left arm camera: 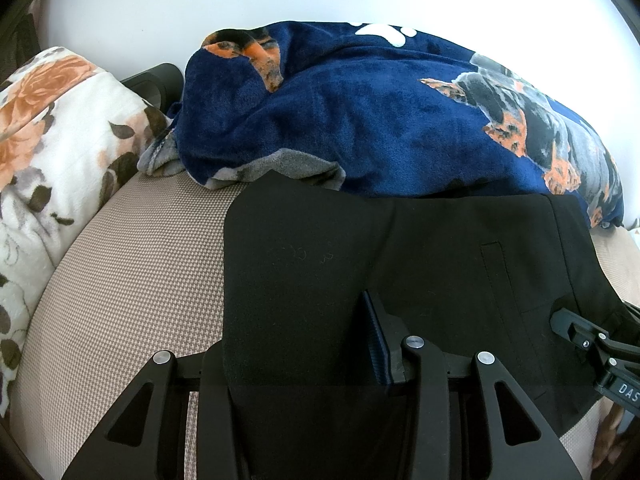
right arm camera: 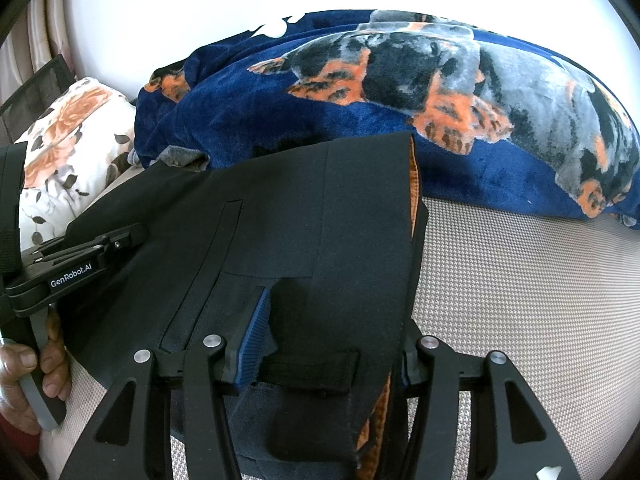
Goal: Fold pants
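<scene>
Lying flat on the beige woven mattress, the black fabric pants have their near edge pinched at two corners, presumably so the cloth can be carried over evenly in one fold. At the pants' left corner the left gripper has its jaws clenched on the fabric; at the right corner, by the orange-lined waistband, the right gripper grasps likewise. Beyond the pants lies a navy fleece dog-print blanket, left of them a floral pillow.
</scene>
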A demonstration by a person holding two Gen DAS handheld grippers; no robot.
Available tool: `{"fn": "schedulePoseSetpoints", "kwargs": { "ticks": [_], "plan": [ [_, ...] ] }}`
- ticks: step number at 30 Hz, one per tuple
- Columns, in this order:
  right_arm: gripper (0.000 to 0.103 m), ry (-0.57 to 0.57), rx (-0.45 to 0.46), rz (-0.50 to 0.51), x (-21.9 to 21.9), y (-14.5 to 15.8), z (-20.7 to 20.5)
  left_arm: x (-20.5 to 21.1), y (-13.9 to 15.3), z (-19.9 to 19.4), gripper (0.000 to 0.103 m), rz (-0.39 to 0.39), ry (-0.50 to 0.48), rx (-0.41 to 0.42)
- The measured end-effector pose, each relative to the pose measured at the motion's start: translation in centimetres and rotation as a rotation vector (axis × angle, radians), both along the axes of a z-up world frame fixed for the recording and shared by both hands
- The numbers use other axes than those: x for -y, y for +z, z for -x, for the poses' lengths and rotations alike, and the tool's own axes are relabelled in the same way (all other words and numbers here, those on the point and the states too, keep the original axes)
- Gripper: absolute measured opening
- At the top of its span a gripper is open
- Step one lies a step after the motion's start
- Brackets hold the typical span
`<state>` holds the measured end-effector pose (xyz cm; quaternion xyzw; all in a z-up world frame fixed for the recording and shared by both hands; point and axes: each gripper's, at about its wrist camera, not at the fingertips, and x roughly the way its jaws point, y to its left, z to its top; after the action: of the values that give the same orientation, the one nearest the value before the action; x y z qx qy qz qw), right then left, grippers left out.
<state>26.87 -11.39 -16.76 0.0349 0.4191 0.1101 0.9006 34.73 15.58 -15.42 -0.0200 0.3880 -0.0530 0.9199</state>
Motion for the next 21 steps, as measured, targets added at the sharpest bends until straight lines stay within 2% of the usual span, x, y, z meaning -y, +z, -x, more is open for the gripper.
{"fn": "schedulePoseSetpoints", "kwargs": {
  "ticks": [12,15,21],
  "plan": [
    [0.051,0.001,0.0,0.002,-0.1,0.0,0.0,0.0,0.0,0.0,0.042,-0.001,0.0,0.0],
    [0.052,0.001,0.0,0.008,0.0,0.0,-0.1,-0.2,0.0,0.0,0.045,-0.007,0.006,0.001],
    [0.067,0.004,-0.014,-0.007,1.5,-0.1,-0.3,-1.0,0.5,0.1,0.052,-0.021,0.018,0.021]
  ]
}}
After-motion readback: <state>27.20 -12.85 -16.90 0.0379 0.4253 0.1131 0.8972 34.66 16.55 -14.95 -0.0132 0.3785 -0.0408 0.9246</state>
